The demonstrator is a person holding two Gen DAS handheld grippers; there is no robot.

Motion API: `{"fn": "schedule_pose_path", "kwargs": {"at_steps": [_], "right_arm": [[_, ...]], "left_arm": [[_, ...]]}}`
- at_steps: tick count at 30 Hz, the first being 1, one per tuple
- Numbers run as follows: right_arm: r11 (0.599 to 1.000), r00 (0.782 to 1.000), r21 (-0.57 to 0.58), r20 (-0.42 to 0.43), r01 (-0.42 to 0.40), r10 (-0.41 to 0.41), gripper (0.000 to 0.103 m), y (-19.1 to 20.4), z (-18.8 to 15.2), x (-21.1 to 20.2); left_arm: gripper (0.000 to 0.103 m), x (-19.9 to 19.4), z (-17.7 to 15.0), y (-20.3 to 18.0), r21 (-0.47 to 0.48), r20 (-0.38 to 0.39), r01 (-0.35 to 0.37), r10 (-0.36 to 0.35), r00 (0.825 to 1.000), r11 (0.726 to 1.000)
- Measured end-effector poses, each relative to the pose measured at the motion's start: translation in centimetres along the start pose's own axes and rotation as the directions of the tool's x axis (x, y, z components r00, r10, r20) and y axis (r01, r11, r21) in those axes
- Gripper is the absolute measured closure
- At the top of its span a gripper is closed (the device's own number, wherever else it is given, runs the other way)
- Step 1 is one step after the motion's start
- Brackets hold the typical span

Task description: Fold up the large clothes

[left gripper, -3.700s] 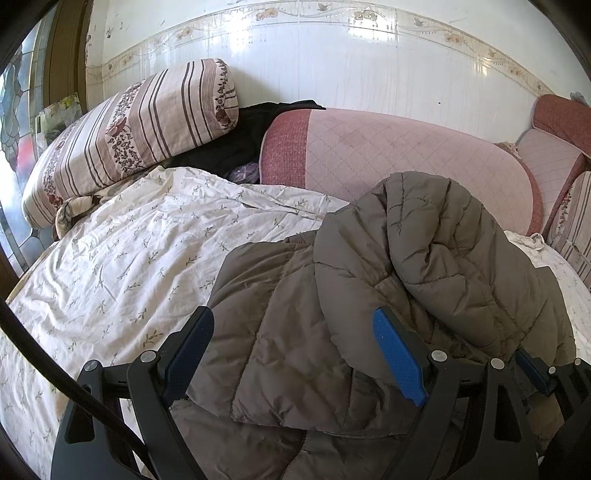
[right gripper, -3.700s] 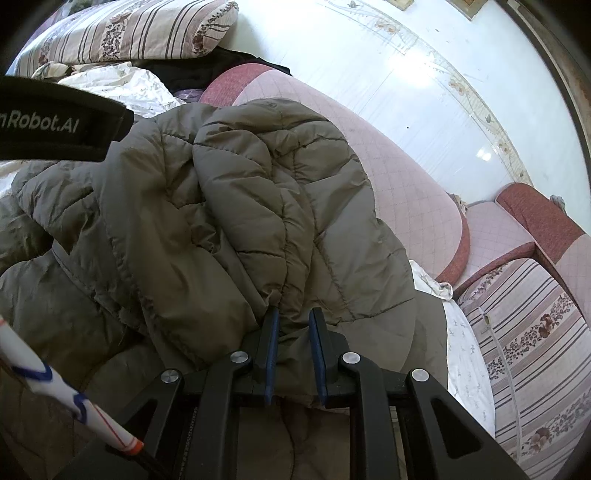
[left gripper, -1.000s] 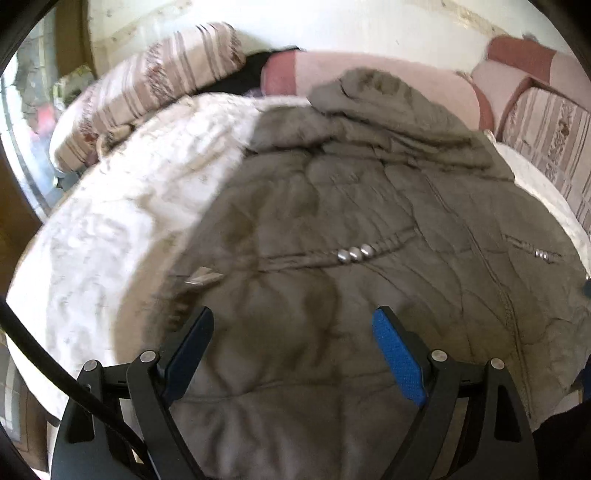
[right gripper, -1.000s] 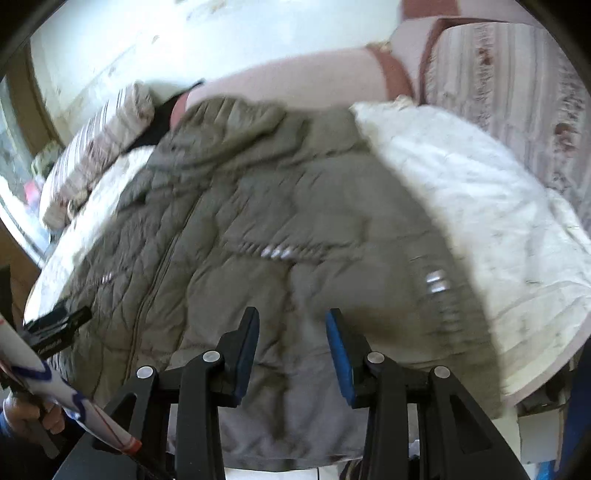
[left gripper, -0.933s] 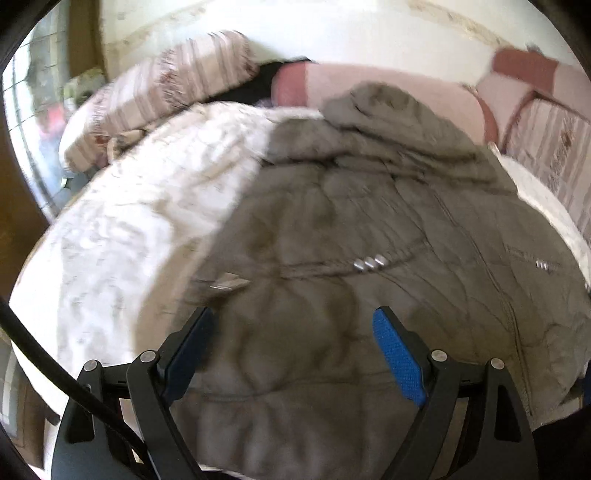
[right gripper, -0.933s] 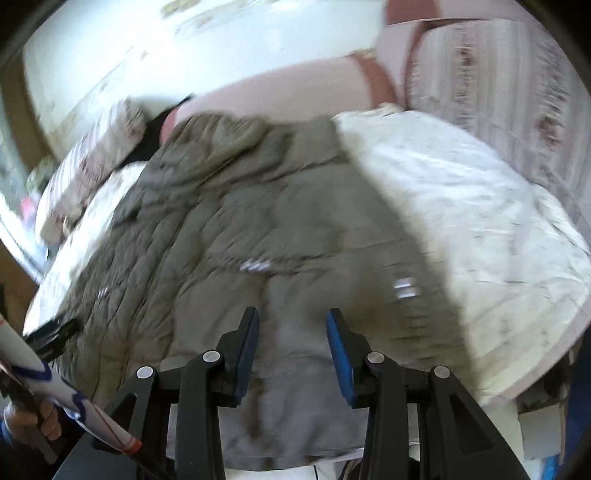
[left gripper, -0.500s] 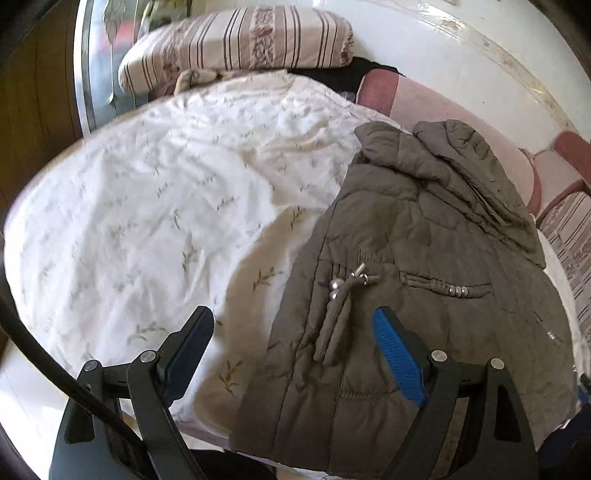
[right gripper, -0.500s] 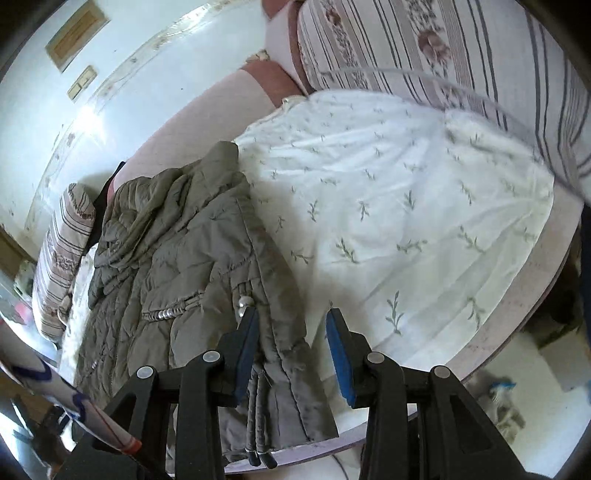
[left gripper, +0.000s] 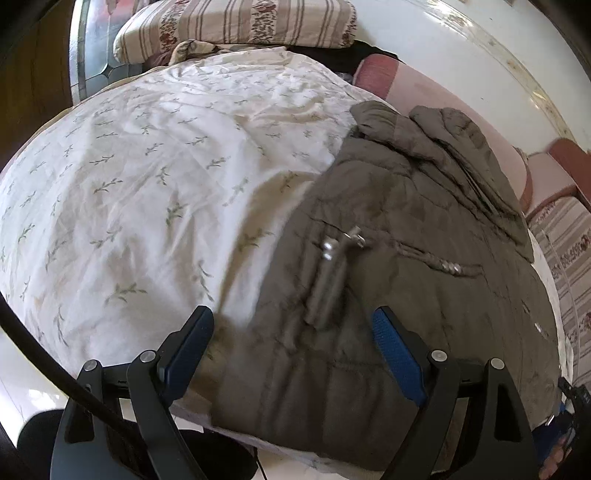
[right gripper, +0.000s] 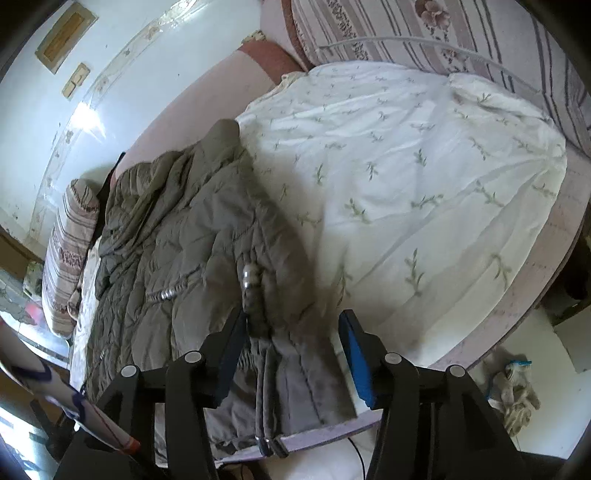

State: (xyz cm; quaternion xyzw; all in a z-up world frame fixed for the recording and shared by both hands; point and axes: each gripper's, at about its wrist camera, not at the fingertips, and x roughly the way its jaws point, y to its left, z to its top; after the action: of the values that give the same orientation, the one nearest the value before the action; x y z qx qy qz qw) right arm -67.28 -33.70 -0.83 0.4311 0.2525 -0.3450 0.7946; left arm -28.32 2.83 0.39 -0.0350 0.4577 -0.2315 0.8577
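An olive quilted jacket [left gripper: 406,240] lies spread flat on the bed, hood towards the wall, hem at the near edge. My left gripper [left gripper: 291,332] hovers open over the jacket's left hem side, with the side edge and a toggled drawstring [left gripper: 328,280] between its wide jaws, untouched. In the right wrist view the jacket [right gripper: 166,240] fills the left half. My right gripper [right gripper: 293,332] is over its right hem corner, jaws opening. The jacket's edge and hanging cords [right gripper: 266,369] lie between the jaws, and the pads are not pressing on them.
A white sheet with green sprigs [left gripper: 147,166] covers the bed on both sides of the jacket. Striped bolsters [left gripper: 236,22] and pink cushions [left gripper: 424,88] line the wall. The bed's front edge [right gripper: 517,295] drops to a pale floor with a rag [right gripper: 513,384].
Both views have swung apart, the left to the jacket's left side and the right to its right side. The right jaws stand wider. The jacket, bunched and held earlier, now lies flat.
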Motion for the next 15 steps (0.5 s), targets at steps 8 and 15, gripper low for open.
{"fn": "schedule_pose_path", "kwargs": {"at_steps": [8,15], "right_arm": [[0.999,0.999,-0.044,-0.046,-0.028,0.026,0.044,2.0,-2.0,1.3],[0.972,0.999,-0.237,-0.039,0.003,-0.013,0.041,6.3,-4.3,1.9]], "left_arm": [[0.016,-0.5,-2.1,-4.1,0.138,0.042,-0.037,0.031,0.999,0.990],[0.016,-0.2,-2.5,-6.7,0.254,0.121,-0.138,0.110,0.987,0.957]]}}
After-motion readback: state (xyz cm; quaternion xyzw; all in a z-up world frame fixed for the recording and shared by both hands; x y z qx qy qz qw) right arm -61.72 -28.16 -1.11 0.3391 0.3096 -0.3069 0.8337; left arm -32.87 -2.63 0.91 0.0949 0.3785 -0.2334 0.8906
